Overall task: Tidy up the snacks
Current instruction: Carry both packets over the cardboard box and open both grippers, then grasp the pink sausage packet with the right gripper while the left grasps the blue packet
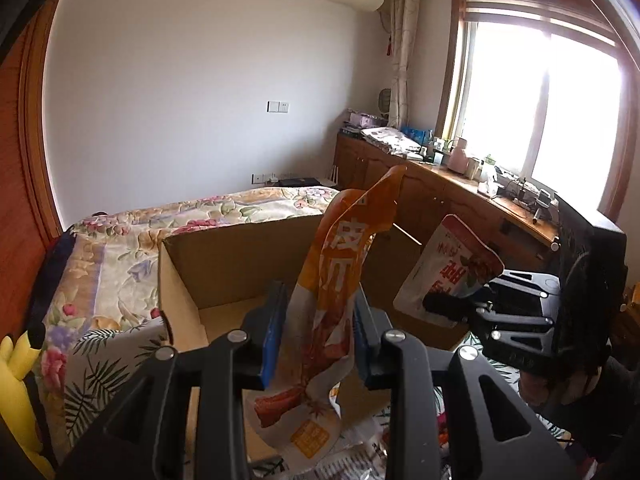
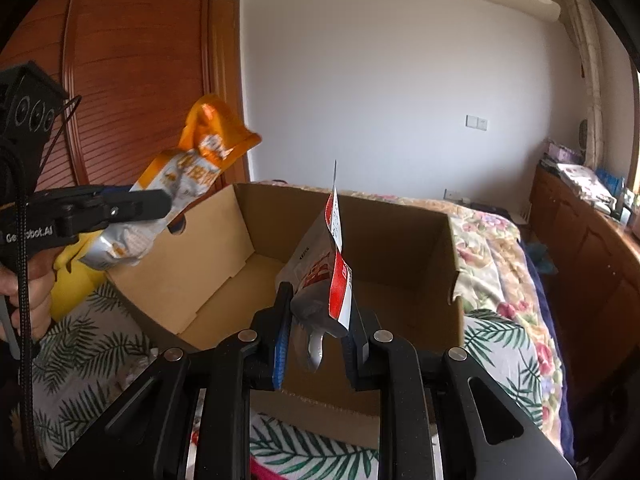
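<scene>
The left claw was clamped on an orange snack packet, its blue-padded fingers pressing the packet's lower half while the orange top stood up and curled over. The right claw was clamped on a red and white snack pouch, gripped low, with the pouch's thin edge rising straight up between the fingers. In the left wrist view the same pouch hung to the right of the orange packet, pinched in the other claw.

Both packets were held in the air above the near edge of an open cardboard box, whose brown floor showed bare beyond them. In the right wrist view a hand at the left gripped the left claw's handle.

The box sat on a bed covered with a floral quilt and a palm-leaf sheet. A yellow plush toy lay at the bed's left edge. A wooden counter ran along the far right under the window, crowded with small items.
</scene>
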`<action>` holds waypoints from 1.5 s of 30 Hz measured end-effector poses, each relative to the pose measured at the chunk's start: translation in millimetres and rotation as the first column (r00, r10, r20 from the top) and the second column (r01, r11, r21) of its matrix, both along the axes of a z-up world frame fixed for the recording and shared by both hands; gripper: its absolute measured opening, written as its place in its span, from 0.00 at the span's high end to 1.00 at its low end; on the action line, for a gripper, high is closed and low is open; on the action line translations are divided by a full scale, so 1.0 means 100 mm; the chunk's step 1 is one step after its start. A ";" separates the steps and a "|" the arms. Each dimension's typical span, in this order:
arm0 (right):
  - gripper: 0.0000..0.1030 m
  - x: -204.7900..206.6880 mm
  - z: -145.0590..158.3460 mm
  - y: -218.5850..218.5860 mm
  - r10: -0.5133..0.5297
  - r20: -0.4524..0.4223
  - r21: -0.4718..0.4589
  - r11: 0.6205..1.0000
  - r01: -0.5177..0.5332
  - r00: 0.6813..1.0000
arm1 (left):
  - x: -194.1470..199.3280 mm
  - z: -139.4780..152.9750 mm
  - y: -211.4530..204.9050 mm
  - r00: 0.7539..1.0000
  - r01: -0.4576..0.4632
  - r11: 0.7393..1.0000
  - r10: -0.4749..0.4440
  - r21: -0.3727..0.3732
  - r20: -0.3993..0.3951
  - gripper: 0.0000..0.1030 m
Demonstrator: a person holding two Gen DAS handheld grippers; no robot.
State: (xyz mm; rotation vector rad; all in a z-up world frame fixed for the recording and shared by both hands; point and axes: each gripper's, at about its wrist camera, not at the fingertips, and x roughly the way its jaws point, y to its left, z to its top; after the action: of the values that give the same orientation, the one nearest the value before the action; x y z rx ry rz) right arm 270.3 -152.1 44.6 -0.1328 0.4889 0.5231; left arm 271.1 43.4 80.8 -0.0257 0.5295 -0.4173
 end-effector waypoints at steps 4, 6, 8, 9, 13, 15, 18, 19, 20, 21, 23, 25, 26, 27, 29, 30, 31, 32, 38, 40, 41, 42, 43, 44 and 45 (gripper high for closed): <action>0.80 0.09 -0.07 0.01 0.003 -0.016 -0.009 1.000 -0.003 1.000 | 0.10 -0.05 -0.10 1.000 0.000 1.000 0.000 0.016 -0.015 0.70; 0.79 0.12 -0.11 0.01 0.002 -0.024 -0.015 1.000 -0.002 1.000 | 0.13 -0.10 -0.14 1.000 -0.010 1.000 0.011 0.019 -0.023 0.67; 0.78 0.13 -0.13 0.01 -0.003 -0.029 -0.014 1.000 0.003 1.000 | 0.17 -0.13 -0.18 0.999 -0.020 0.999 0.021 0.026 -0.036 0.62; 0.78 0.13 -0.13 0.00 -0.003 -0.031 -0.010 1.000 0.003 1.000 | 0.18 -0.15 -0.19 0.999 -0.023 0.999 0.025 0.028 -0.046 0.62; 0.72 0.09 -0.10 -0.03 -0.019 -0.013 -0.004 1.000 0.019 1.000 | 0.14 -0.17 -0.20 0.998 -0.036 0.999 0.037 0.028 -0.045 0.59; 0.70 0.06 -0.07 -0.05 -0.026 -0.011 -0.001 1.000 0.026 1.000 | 0.11 -0.14 -0.20 0.998 -0.045 0.998 0.046 0.032 -0.035 0.50; 0.70 -0.05 -0.01 -0.08 -0.028 -0.007 0.008 1.000 0.028 1.000 | 0.01 -0.08 -0.23 0.998 -0.051 0.998 0.052 0.043 -0.021 0.50; 0.69 -0.09 0.00 -0.09 -0.029 -0.006 0.012 1.000 0.029 1.000 | -0.02 -0.06 -0.23 0.998 -0.051 0.998 0.052 0.045 -0.018 0.49; 0.69 -0.15 0.03 -0.11 -0.028 -0.005 0.015 0.999 0.028 1.000 | -0.08 -0.05 -0.24 0.999 -0.050 0.998 0.051 0.048 -0.016 0.49; 0.69 -0.22 0.05 -0.12 -0.029 -0.002 0.016 0.999 0.029 1.000 | -0.12 -0.04 -0.23 0.999 -0.050 0.998 0.051 0.049 -0.014 0.49; 0.68 -0.34 0.08 -0.14 -0.029 0.001 0.016 0.999 0.029 1.000 | -0.24 -0.02 -0.23 0.999 -0.050 0.997 0.050 0.052 -0.010 0.49; 0.68 -0.50 0.10 -0.17 -0.029 -0.001 0.024 0.999 0.029 1.000 | -0.38 -0.01 -0.22 0.999 -0.051 0.997 0.051 0.055 -0.007 0.48; 0.67 -0.58 0.11 -0.19 -0.030 -0.004 0.029 0.999 0.030 1.000 | -0.44 0.00 -0.21 0.999 -0.051 0.997 0.052 0.054 -0.007 0.48; 0.67 -0.64 0.11 -0.20 -0.030 -0.004 0.032 0.999 0.030 1.000 | -0.52 -0.01 -0.20 0.999 -0.051 0.997 0.051 0.052 -0.009 0.48; 0.66 -0.79 0.08 -0.24 -0.037 -0.011 0.035 0.999 0.037 0.999 | -0.66 -0.02 -0.17 0.999 -0.050 0.998 0.051 0.049 -0.011 0.47; 0.66 -0.84 0.05 -0.26 -0.040 -0.020 0.035 0.999 0.041 0.999 | -0.74 -0.03 -0.15 0.999 -0.050 0.997 0.050 0.051 -0.010 0.46; 0.66 -0.87 0.03 -0.28 -0.045 -0.027 0.034 0.998 0.046 0.999 | -0.82 -0.05 -0.13 0.999 -0.052 0.997 0.053 0.058 -0.008 0.46; 0.66 -0.93 0.00 -0.29 -0.051 -0.036 0.034 0.998 0.052 0.998 | -0.88 -0.05 -0.13 0.998 -0.055 0.997 0.056 0.061 -0.008 0.45; 0.66 -1.09 -0.26 -0.37 -0.076 -0.103 0.041 0.996 0.081 0.992 | -1.24 -0.28 -0.03 0.998 -0.055 0.997 0.057 0.052 -0.039 0.39; 0.66 -1.12 -0.34 -0.39 -0.083 -0.124 0.035 0.996 0.088 0.989 | -1.33 -0.39 -0.02 0.997 -0.059 0.996 0.063 0.070 -0.048 0.38; 0.66 -1.13 -0.39 -0.39 -0.087 -0.133 0.030 0.995 0.092 0.987 | -1.36 -0.44 -0.02 0.996 -0.059 0.995 0.063 0.075 -0.056 0.38; 0.66 -1.13 -0.45 -0.39 -0.089 -0.145 0.025 0.995 0.094 0.985 | -1.40 -0.51 -0.01 0.996 -0.056 0.995 0.062 0.077 -0.070 0.38; 0.66 -1.15 -0.50 -0.39 -0.090 -0.155 0.021 0.995 0.095 0.984 | -1.42 -0.56 -0.01 0.995 -0.056 0.995 0.062 0.078 -0.081 0.38; 0.66 -1.15 -0.56 -0.39 -0.092 -0.164 0.016 0.995 0.096 0.982 | -1.44 -0.61 -0.02 0.994 -0.056 0.995 0.063 0.078 -0.091 0.38; 0.66 -1.14 -0.63 -0.37 -0.092 -0.177 0.010 0.995 0.095 0.980 | -1.47 -0.66 -0.02 0.993 -0.057 0.995 0.065 0.080 -0.100 0.38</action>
State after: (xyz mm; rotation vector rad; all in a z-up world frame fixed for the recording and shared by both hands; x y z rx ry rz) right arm 155.9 -189.6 -18.3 -0.0456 0.6605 0.4486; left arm 124.0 41.5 15.1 0.0109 0.6438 -0.3372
